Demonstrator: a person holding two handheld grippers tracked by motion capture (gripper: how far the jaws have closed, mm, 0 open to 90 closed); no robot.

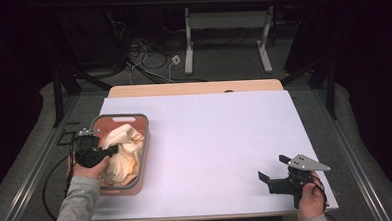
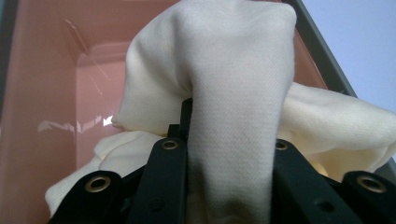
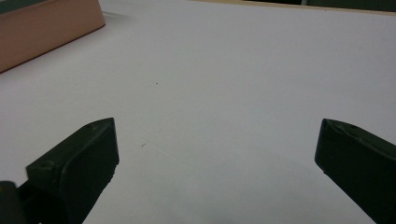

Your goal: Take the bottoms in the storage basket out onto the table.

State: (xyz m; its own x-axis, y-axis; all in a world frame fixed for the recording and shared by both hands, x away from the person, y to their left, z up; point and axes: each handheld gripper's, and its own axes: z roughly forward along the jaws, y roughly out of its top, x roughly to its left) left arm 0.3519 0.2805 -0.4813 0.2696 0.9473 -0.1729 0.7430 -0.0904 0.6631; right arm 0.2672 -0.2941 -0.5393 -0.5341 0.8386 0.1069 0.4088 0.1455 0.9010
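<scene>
Left gripper (image 1: 111, 150) clenched on soft cream cotton cloth (image 2: 233, 93) inside pink plastic basket (image 1: 143, 143), table's 9 o'clock | cloth looks light, limp; pinch a raised fold | right gripper (image 1: 272, 169) released, 4 o'clock

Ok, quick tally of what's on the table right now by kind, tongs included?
Pink basket: 1
Cream cloth, bunched in the basket, pieces cannot be told apart: 1
Tongs: 2, the left tongs shut on the cloth, the right tongs open over bare white table
Total: 4
</scene>
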